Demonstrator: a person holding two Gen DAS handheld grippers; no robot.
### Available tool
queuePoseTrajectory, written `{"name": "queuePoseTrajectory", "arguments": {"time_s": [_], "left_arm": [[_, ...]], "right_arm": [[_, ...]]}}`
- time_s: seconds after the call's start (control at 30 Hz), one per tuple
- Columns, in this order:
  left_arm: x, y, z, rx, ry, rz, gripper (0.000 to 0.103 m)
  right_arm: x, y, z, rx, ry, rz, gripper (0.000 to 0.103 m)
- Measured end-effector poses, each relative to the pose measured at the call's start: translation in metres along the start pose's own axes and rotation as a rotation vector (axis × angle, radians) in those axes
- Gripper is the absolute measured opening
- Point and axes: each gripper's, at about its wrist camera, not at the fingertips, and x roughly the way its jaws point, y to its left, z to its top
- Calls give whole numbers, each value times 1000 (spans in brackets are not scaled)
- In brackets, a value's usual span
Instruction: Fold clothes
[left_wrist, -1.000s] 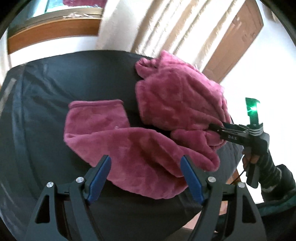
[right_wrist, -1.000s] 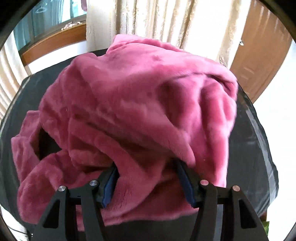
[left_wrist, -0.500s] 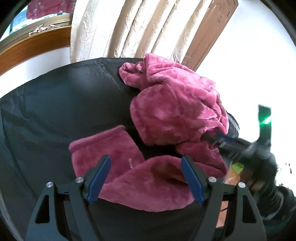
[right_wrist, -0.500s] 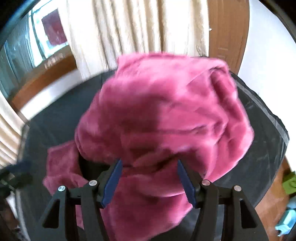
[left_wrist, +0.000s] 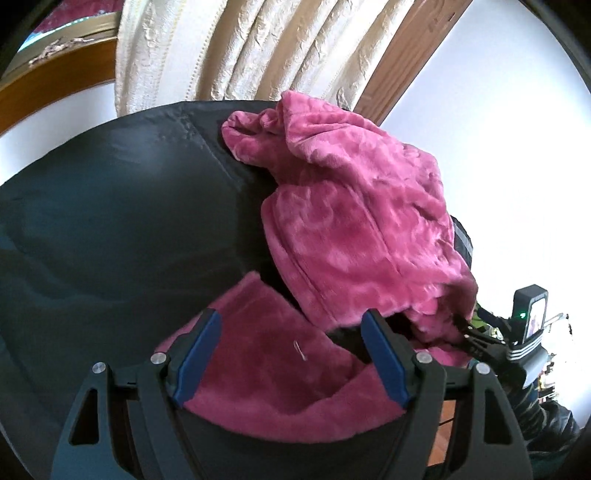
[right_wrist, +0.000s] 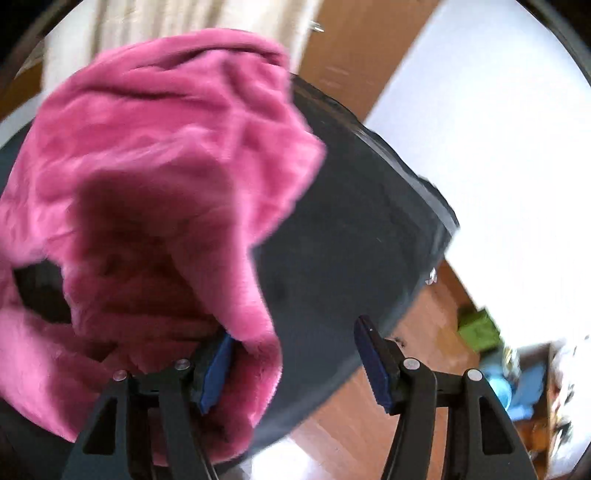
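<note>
Since the dark-covered desk (left_wrist: 110, 229) is wide and mostly bare on its left, the garment should be spread there before any fold is made. A pink fleece garment (left_wrist: 354, 221) is heaped on the right half, one flat part lying at the near edge. That near part is framed by the left tongs (left_wrist: 291, 354), spread apart and pinching nothing. The right tongs (right_wrist: 295, 365) are also released, cloth draped over only the left finger; an edge or hem should be sought, not bulk.
</note>
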Motion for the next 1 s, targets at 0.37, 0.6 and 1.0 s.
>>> {"name": "queuePoseTrajectory", "arguments": {"time_s": [0.37, 0.6, 1.0], "left_arm": [[7, -3, 43, -44, -56, 43, 81], [19, -7, 48, -34, -29, 61, 81], [49, 1, 76, -61, 16, 97, 81]], "right_arm": [[-55, 12, -9, -15, -206, 251, 65], [-43, 85, -5, -305, -241, 204, 66], [-2, 44, 11, -157, -159, 125, 30]]}}
